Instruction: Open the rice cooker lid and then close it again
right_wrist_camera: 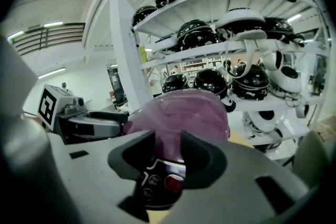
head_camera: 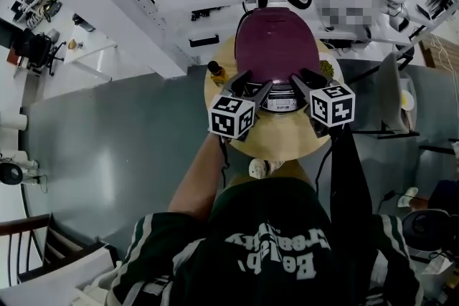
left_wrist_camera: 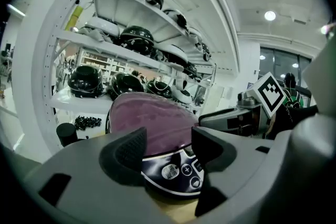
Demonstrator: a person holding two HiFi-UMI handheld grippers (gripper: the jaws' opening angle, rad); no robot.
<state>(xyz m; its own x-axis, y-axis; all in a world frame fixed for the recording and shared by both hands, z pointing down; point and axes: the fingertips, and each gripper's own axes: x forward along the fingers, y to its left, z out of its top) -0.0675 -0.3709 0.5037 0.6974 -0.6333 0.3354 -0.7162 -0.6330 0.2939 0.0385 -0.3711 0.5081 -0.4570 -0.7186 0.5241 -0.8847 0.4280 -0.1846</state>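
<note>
One rice cooker (head_camera: pixel 276 46), lid down, on the round tabletop (head_camera: pixel 287 147).
Its purple lid (left_wrist_camera: pixel 152 118) is shut, so the inside is hidden. A small bottle (head_camera: pixel 215 71) stands just beside it. The left hand-held gripper (left_wrist_camera: pixel 168 140) and the right hand-held gripper (right_wrist_camera: pixel 168 145) sit just before the control panel (left_wrist_camera: pixel 176 170), each with jaws apart and grasping nothing. Black helmets (right_wrist_camera: pixel 195 34) fill the shelves (right_wrist_camera: pixel 173 57) behind.
</note>
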